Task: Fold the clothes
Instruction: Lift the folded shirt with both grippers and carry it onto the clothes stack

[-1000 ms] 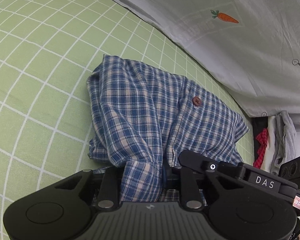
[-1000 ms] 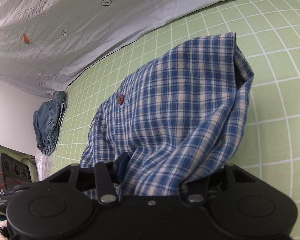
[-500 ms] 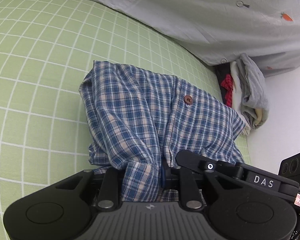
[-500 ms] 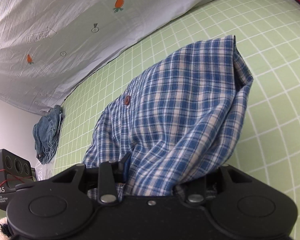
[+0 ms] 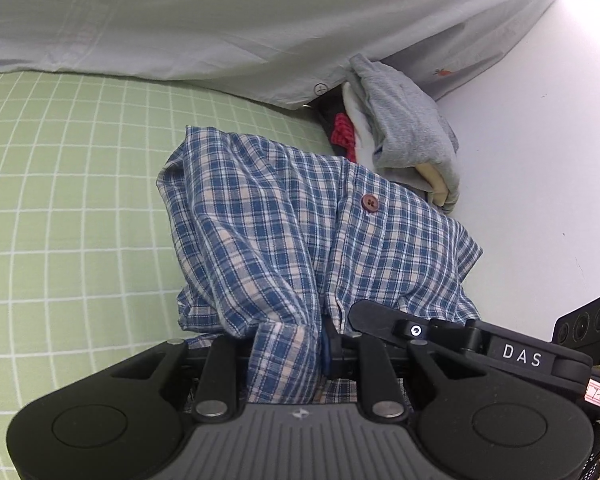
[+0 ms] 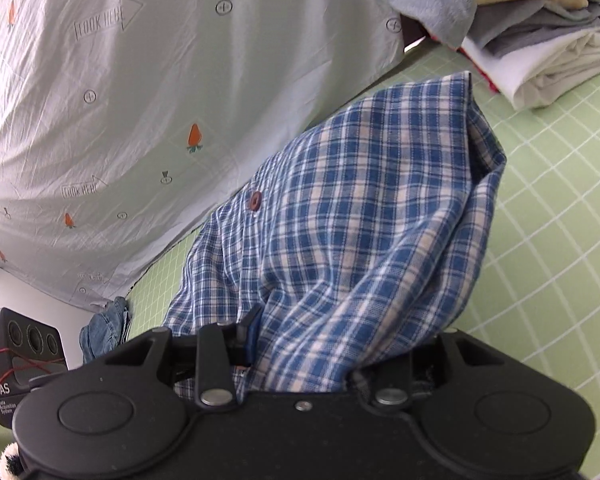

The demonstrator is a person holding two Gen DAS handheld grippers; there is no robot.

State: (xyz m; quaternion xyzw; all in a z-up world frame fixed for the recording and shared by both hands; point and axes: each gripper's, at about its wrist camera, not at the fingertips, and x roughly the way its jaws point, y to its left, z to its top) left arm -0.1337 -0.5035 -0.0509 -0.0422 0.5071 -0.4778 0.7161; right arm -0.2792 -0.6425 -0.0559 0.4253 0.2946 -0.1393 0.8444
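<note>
A folded blue plaid shirt with a brown button is held up between both grippers above the green checked sheet. My left gripper is shut on one edge of the bundle, cloth bunched between its fingers. In the right wrist view the plaid shirt drapes over my right gripper, which is shut on the other edge; its fingertips are hidden under the fabric.
A stack of folded clothes, grey on top with cream, white and red beneath, sits by the white wall; the same stack of folded clothes shows top right. A grey carrot-print duvet lies behind. Crumpled denim lies far left.
Both grippers have carried the shirt across the bed toward the stack of folded clothes, which now looms close. The grip on the shirt is unchanged.
</note>
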